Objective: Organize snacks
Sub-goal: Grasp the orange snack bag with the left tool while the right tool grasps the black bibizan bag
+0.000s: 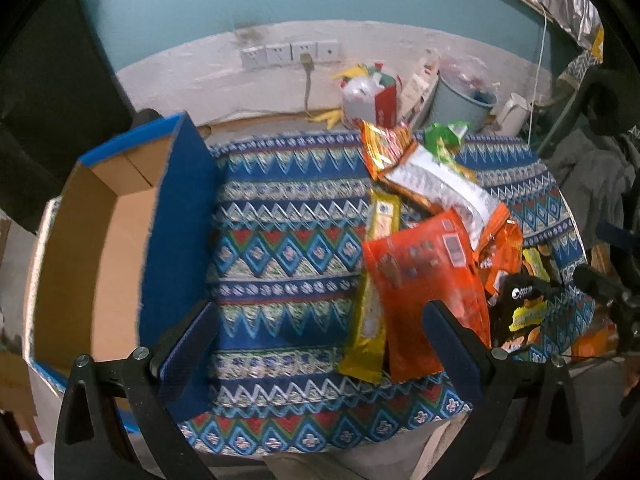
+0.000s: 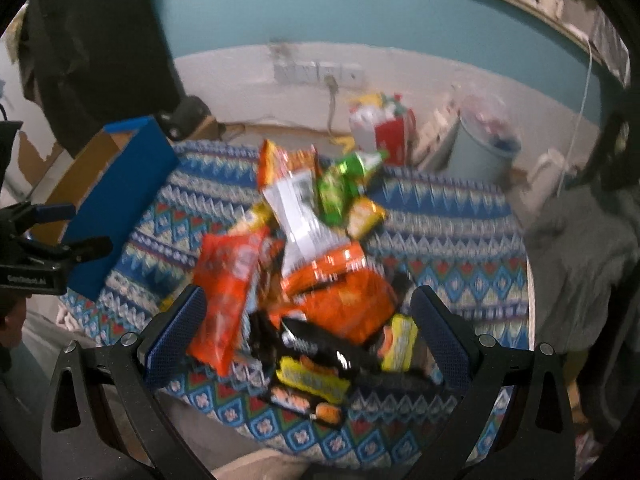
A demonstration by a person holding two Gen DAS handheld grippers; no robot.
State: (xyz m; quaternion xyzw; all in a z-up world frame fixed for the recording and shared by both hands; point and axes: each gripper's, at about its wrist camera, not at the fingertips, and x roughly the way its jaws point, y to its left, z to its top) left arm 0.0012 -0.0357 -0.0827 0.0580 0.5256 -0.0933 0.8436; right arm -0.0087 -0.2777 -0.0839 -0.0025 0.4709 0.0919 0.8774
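A heap of snack packets lies on a blue patterned cloth (image 1: 280, 248). In the left wrist view a large orange pouch (image 1: 424, 276) and a long yellow packet (image 1: 372, 304) lie at the pile's near side, with a white packet (image 1: 444, 192) behind them. An open blue cardboard box (image 1: 120, 240) stands at the left. My left gripper (image 1: 320, 344) hovers open over the bare cloth between box and pile. My right gripper (image 2: 308, 332) is open above the pile, with a black and yellow packet (image 2: 316, 364) and an orange bag (image 2: 344, 304) between its fingers but untouched. The orange pouch (image 2: 224, 292) is beside its left finger.
Behind the cloth stand a pale blue bin (image 1: 460, 100) and a red and white bag (image 1: 372, 100) on the floor by a wall with sockets (image 1: 288, 54). Grey clothing (image 2: 580, 248) lies right of the table. The other gripper (image 2: 44, 248) shows at the left edge of the right wrist view.
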